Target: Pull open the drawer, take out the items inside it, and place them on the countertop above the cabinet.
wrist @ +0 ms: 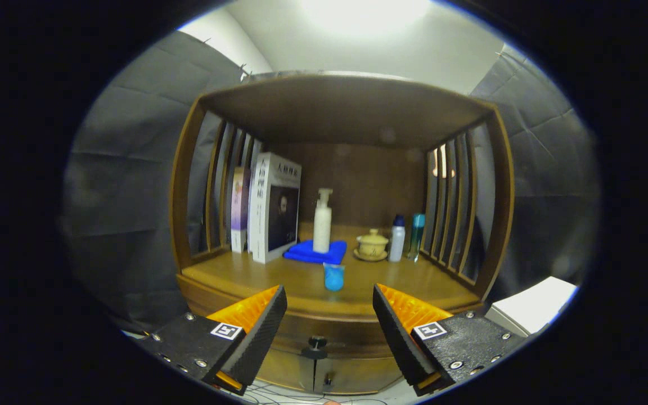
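The tool stands wide open with nothing between its fingers, held in front of a wooden cabinet and level with its desk. Through the gap between the fingers, just below the desk's front edge, the drawer shows with its dark knob facing the tool; the drawer looks closed, and what lies inside it cannot be seen. Just beyond the fingers, near the front of the desk, a small blue cup stands upright. Farther back, a white pump bottle stands on a folded blue cloth. Ahead and to the left of the tool, books stand upright against the slatted side of the cabinet. Ahead and to the right sits a yellow lidded cup on a saucer, then just beside it a white bottle with a blue cap, and a teal bottle next to that, close to the right slats. A white box lies off to the right of the right finger, beside the cabinet
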{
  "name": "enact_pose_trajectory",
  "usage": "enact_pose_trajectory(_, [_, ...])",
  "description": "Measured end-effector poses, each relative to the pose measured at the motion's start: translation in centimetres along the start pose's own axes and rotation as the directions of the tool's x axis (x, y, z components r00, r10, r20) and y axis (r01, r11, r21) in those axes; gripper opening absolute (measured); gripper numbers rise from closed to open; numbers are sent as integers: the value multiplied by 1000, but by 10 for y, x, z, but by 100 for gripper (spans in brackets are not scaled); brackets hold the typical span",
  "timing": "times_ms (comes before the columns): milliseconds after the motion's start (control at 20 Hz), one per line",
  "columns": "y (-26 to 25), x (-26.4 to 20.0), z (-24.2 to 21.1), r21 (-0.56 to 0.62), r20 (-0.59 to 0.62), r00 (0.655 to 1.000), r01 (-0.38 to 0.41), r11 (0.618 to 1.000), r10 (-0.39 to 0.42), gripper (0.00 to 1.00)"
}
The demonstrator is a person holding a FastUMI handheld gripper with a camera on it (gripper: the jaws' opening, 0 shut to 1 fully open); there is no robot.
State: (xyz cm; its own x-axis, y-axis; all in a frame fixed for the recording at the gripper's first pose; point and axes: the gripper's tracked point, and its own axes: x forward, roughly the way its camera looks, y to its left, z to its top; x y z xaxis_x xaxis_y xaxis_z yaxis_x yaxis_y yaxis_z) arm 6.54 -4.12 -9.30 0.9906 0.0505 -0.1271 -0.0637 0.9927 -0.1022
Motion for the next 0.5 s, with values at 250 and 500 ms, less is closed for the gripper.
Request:
enact_pose_trajectory(250, [-15,-20,56,-27,6,1000,-1,1000,2,95])
enact_pose_trajectory(500, [-12,-57,82,-22,8,999,35,999,-35,95])
